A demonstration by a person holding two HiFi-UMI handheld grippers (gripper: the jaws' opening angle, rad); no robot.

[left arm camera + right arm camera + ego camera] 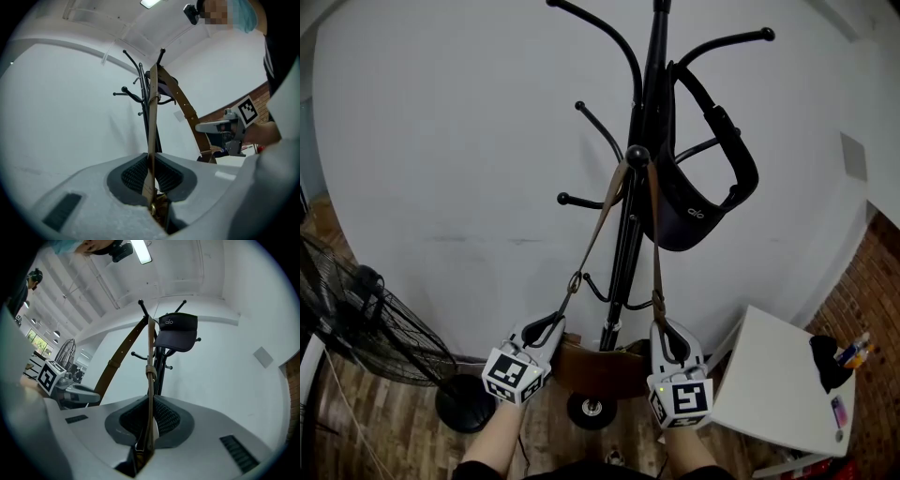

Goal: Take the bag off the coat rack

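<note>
The bag (600,367) hangs low in front of the black coat rack (655,56). Its brown strap (593,234) is looped over a round knob halfway up the pole. From the knob the two halves of the strap run down and apart, one to each gripper.

The left gripper (548,328) is clenched on the left half of the strap. In the left gripper view the ribbed pads (133,174) press the strap from both sides, and a small metal fitting sits deep in the jaws, but its shape is difficult to read. The right gripper (666,330) grasps the other half in the same way. In the right gripper view the strap stands on its edge between the dark pads (165,418).

Only a curved brown upper part of the bag body shows in the head view. The rest is covered by the two grippers and by the pole. The gripper views do not show the bag body.

The top of the rack is cut off by the upper edge. A black visor cap (698,202) hangs on an upper right hook. At the left stands a fan (366,319), partly out of the picture. On the white table (773,370) at the right lie a few small things, too small to identify
</note>
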